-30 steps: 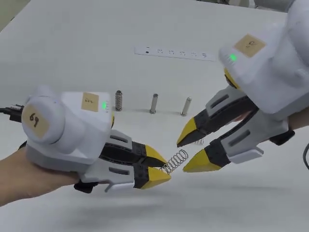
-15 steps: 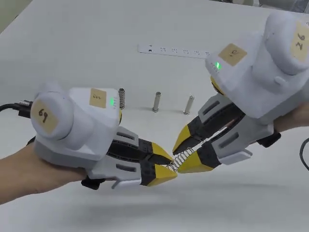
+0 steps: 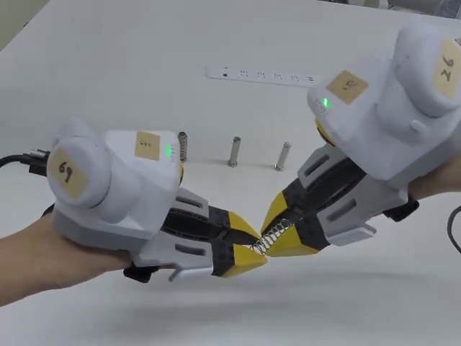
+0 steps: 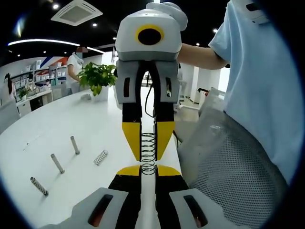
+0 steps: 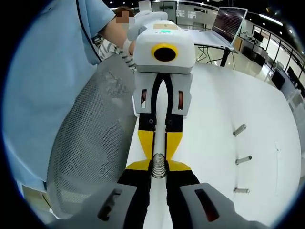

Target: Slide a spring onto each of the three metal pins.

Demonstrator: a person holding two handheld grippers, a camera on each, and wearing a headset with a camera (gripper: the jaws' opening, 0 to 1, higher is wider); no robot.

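Note:
A loose spring (image 3: 271,236) hangs in the air between the two grippers, above the white table. My left gripper (image 3: 250,249) is shut on its near end, and my right gripper (image 3: 282,232) is shut on its other end, the yellow fingertips nearly meeting. The left gripper view looks along the spring (image 4: 148,151) from my left gripper (image 4: 148,170), and the right gripper view looks along the spring (image 5: 158,165) from my right gripper (image 5: 158,167). Behind stand three pins: the left pin (image 3: 183,146) wears a spring, while the middle pin (image 3: 235,151) and right pin (image 3: 283,156) are bare.
A white power strip (image 3: 266,75) lies at the back of the table. Another loose spring (image 4: 100,157) lies on the table near the pins. A person's torso and a mesh chair back (image 4: 228,167) are close on one side.
The right gripper came in from the right with its jaws wide apart and has shut on the free end of the spring that the left gripper holds. The left gripper stayed about where it was.

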